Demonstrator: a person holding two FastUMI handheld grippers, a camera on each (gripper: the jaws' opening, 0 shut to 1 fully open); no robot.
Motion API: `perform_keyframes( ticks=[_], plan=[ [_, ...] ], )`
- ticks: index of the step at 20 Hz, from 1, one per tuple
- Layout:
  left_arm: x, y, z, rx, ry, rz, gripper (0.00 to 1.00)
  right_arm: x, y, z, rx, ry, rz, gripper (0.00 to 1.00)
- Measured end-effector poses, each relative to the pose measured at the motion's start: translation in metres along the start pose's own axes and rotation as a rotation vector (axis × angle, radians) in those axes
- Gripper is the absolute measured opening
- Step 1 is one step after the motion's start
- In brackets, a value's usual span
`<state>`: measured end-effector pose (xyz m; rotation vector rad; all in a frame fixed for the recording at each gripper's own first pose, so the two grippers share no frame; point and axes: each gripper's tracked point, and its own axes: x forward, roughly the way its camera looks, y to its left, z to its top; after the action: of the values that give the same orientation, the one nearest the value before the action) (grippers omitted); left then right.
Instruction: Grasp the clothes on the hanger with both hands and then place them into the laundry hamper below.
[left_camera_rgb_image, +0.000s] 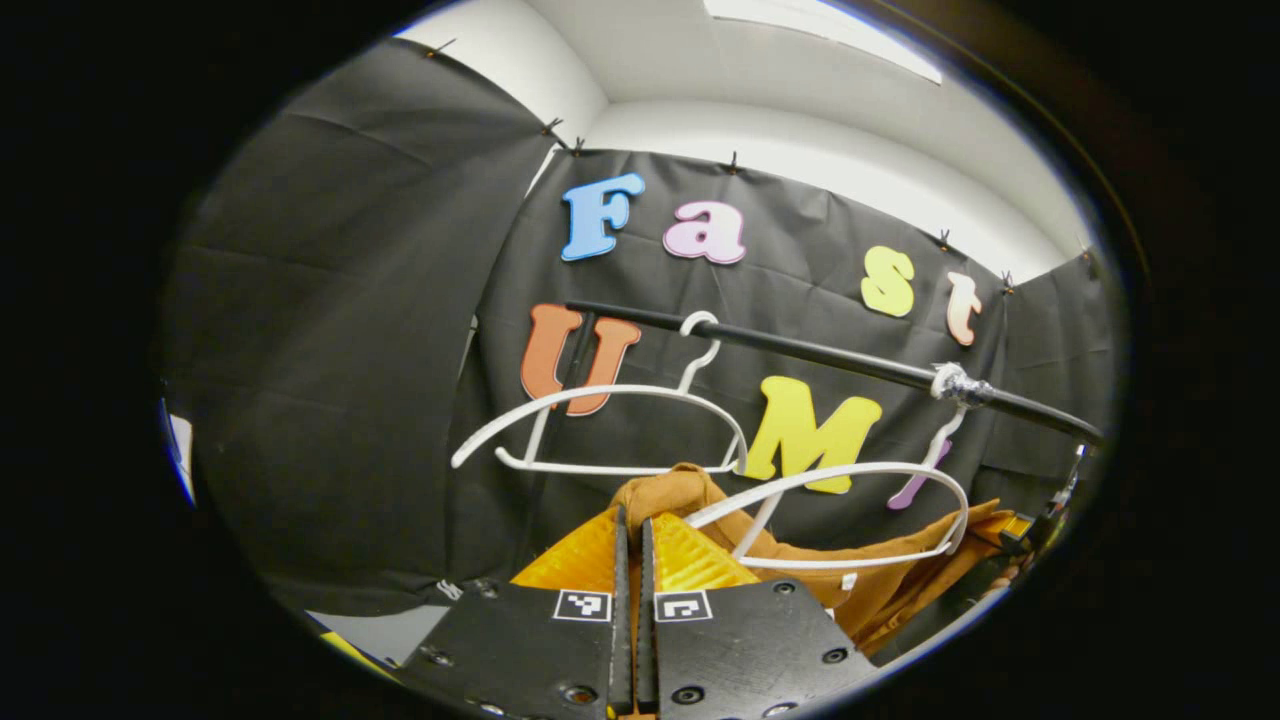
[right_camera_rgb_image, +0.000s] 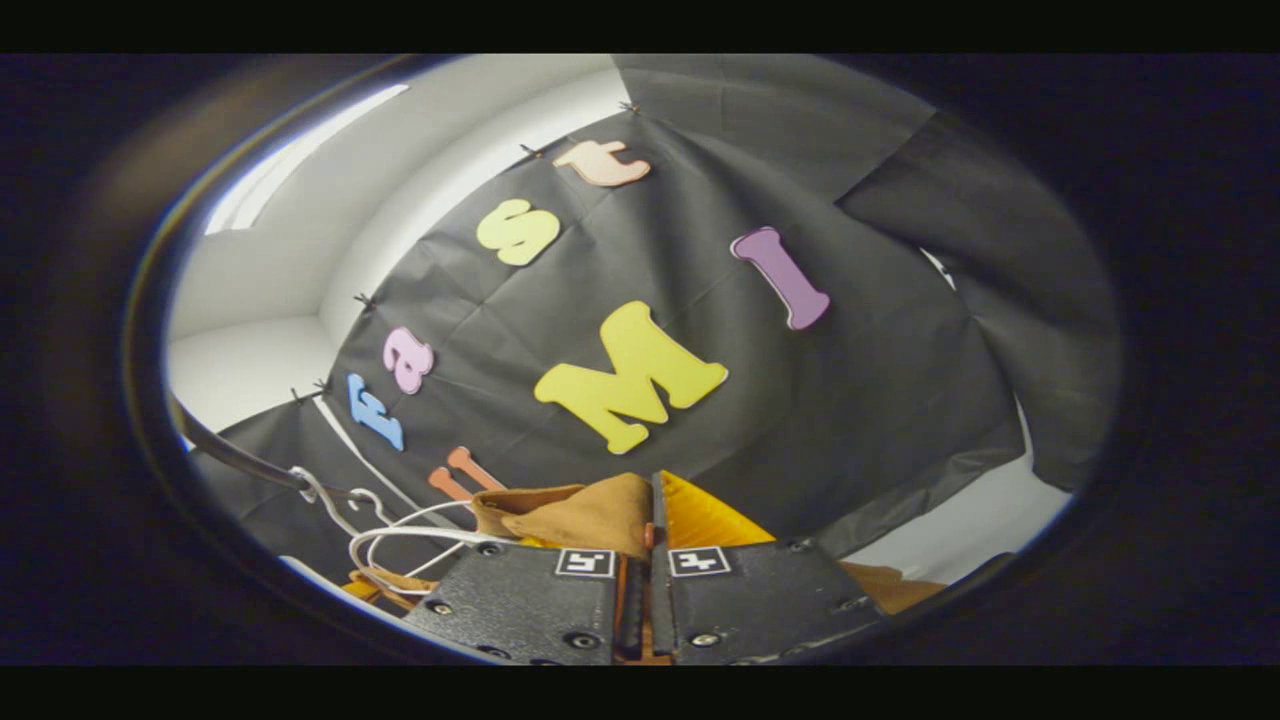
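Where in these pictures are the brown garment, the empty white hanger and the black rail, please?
brown garment (left_camera_rgb_image: 670, 490): left gripper view, top fold.
empty white hanger (left_camera_rgb_image: 600, 393): left gripper view, upper arm.
black rail (left_camera_rgb_image: 820, 354): left gripper view, middle stretch.

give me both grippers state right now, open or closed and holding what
left gripper: closed, brown garment just ahead; a grip on it cannot be told.
right gripper: closed, brown cloth bunched at its fingers; looks clamped on the garment.

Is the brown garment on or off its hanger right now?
Cannot tell for certain. The brown garment bunches at the left gripper, with the nearer white hanger bare across its top; the other hanger hangs empty on the rail.
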<state>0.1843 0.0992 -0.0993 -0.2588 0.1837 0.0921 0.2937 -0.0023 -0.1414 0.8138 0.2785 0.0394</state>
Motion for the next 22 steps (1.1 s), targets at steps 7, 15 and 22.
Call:
perform_keyframes(
  ticks=[7, 15, 22],
  plan=[
    [0.006, 0.020, -0.019, -0.045, 0.051, 0.008, 0.02, 0.018, -0.028, -0.021, 0.071, 0.079, -0.025, 0.07],
    [0.004, 0.025, -0.061, -0.050, 0.130, 0.011, 0.02, 0.015, -0.055, -0.049, 0.089, 0.137, -0.072, 0.06],
    [-0.005, 0.016, -0.075, -0.018, 0.158, -0.021, 0.02, -0.006, -0.047, -0.073, 0.020, 0.168, -0.071, 0.06]
  ],
)
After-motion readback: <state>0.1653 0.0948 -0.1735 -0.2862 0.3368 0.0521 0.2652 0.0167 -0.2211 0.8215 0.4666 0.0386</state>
